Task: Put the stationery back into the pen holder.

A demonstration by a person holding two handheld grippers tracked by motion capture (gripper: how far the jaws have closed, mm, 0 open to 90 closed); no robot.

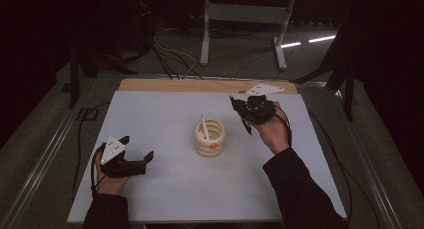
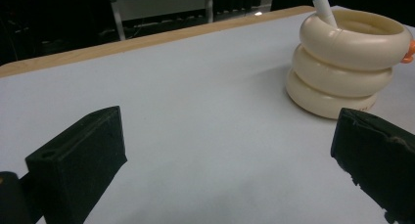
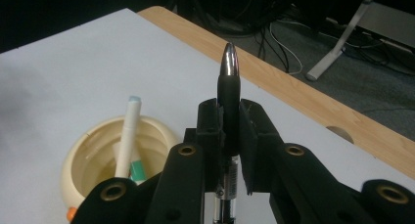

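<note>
A black pen (image 3: 228,101) stands pinched between the jaws of the right gripper (image 3: 228,123), its long axis running straight along the jaws, with the rounded metal tip past them and aimed toward the counter's wooden far edge (image 3: 313,101). The clear lower barrel carries a small printed strip like a barcode, too fine to read. From the high view the right gripper (image 1: 250,111) is raised over the right half of the white counter (image 1: 165,184), near its far edge, the pen (image 1: 240,114) slanting down from it. Near the counter's middle stands a cream holder of three stacked rings (image 1: 210,138), an orange spot on its side, with a white marker (image 3: 128,136) leaning inside. The left gripper (image 1: 135,154) rests near the counter's left near corner, jaws spread wide on nothing.
</note>
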